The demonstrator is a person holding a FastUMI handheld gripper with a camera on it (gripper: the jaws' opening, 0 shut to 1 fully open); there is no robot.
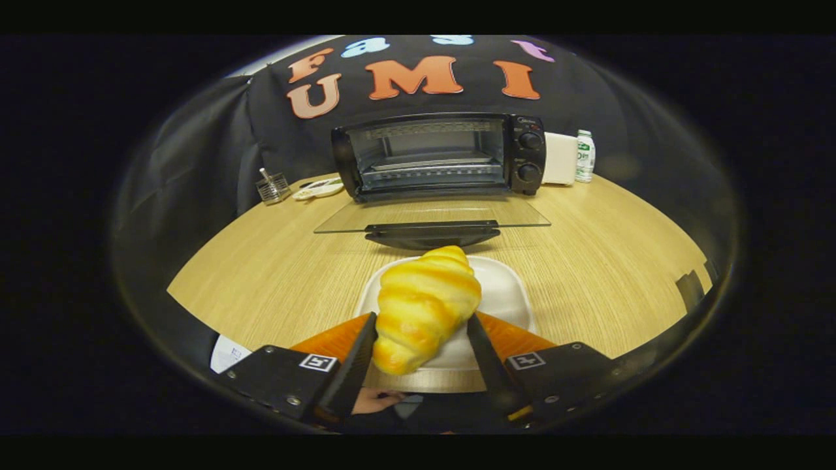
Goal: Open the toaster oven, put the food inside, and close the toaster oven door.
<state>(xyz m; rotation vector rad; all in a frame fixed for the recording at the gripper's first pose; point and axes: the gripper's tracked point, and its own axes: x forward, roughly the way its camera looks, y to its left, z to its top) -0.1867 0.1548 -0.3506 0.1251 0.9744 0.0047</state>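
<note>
A yellow croissant point(424, 307) sits between the two fingers of my gripper point(421, 339), which is shut on it, both fingers pressing its sides. It hangs just above a white plate point(506, 290) on the wooden table point(261, 274). Beyond the plate stands the black toaster oven point(441, 156), its glass door point(431, 219) folded down flat toward me with the dark handle at its near edge. The oven's inside shows a wire rack and is bare. Two knobs sit on the oven's right side.
Left of the oven stand a small wire holder point(273, 187) and a white remote-like object point(318, 188). Right of it are a white box point(560, 158) and a small bottle point(584, 155). A paper sheet point(228, 354) lies by the left finger. A hand point(375, 400) shows below.
</note>
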